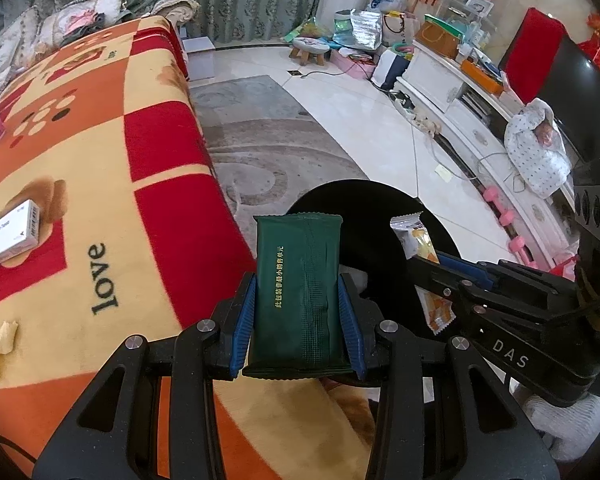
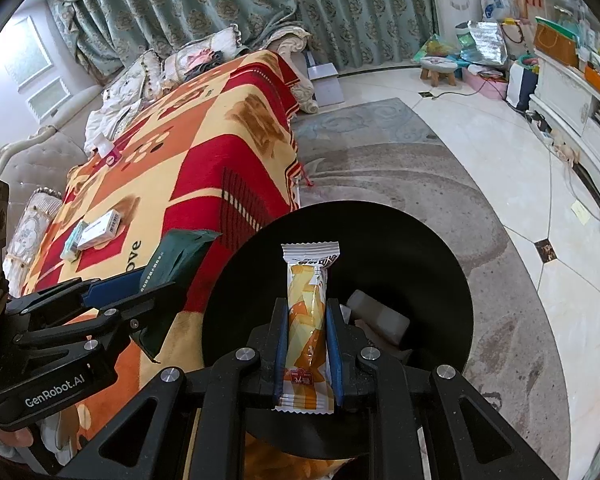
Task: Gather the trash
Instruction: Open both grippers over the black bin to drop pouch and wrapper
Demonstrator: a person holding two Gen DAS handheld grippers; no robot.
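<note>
Here: green packet (image 1: pixel 298 292) (upright) clamped between left jaws.

Around you: green patterned curtains (image 2: pixel 228 12) along the back wall; a sofa under a red, orange and yellow checked blanket (image 1: pixel 100 168), cushions (image 2: pixel 140 76) at its far end; a grey patterned rug (image 2: pixel 380 168) on glossy cream floor tiles (image 1: pixel 372 120); a white TV cabinet (image 1: pixel 452 92) with a dark television (image 1: pixel 584 96); a small wooden stool (image 2: pixel 438 68). Daylight, bright.
</note>
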